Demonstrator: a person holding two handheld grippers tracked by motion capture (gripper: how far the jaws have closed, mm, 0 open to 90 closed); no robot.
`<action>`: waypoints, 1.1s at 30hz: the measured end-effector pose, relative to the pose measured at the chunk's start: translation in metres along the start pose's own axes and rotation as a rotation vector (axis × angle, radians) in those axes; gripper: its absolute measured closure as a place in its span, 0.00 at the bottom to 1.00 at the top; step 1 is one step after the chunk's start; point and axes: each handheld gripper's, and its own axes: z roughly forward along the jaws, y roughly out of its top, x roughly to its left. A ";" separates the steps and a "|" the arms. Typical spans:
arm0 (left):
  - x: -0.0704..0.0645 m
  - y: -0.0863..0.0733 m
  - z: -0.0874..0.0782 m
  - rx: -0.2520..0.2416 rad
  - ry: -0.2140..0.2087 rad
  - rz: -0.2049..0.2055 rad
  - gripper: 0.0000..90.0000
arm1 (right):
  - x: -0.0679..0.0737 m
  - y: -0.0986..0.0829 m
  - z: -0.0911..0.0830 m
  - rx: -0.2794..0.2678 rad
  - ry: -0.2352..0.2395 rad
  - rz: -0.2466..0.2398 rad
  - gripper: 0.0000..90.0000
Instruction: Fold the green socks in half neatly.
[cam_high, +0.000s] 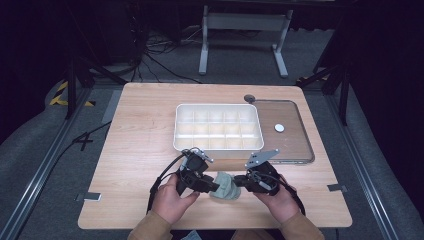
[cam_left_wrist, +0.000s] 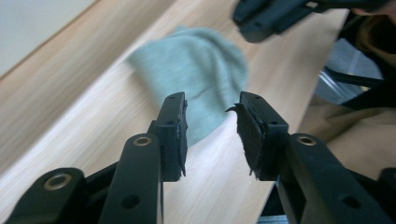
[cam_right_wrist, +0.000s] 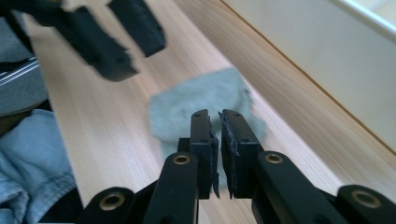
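Pale wood-grain tabletop spreads under my two tools, and at its near edge lies the small grey-green knitted cloth, flat on the wood between them. My left gripper has its jaws spread wide, the cloth's near corner just ahead of the gap but not inside it. My right gripper has its jaws drawn nearly together with only a slit between; I judge nothing is pinched there, the cloth lying beyond and beneath the tips. So the pickup looks not yet done: neither side has a hold. Farther off sits the white plastic compartment tray, its cells bare, and its clear lid lies to the right.
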 end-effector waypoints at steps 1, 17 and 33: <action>0.001 -0.002 -0.002 0.000 0.007 -0.006 0.71 | 0.003 0.002 0.003 0.000 0.003 -0.013 0.92; 0.007 -0.012 -0.001 0.010 0.076 -0.011 0.75 | 0.002 0.004 0.036 0.099 -0.025 -0.027 0.93; -0.006 0.007 0.037 0.049 0.105 0.074 0.77 | 0.006 -0.007 0.050 0.120 0.119 -0.181 0.98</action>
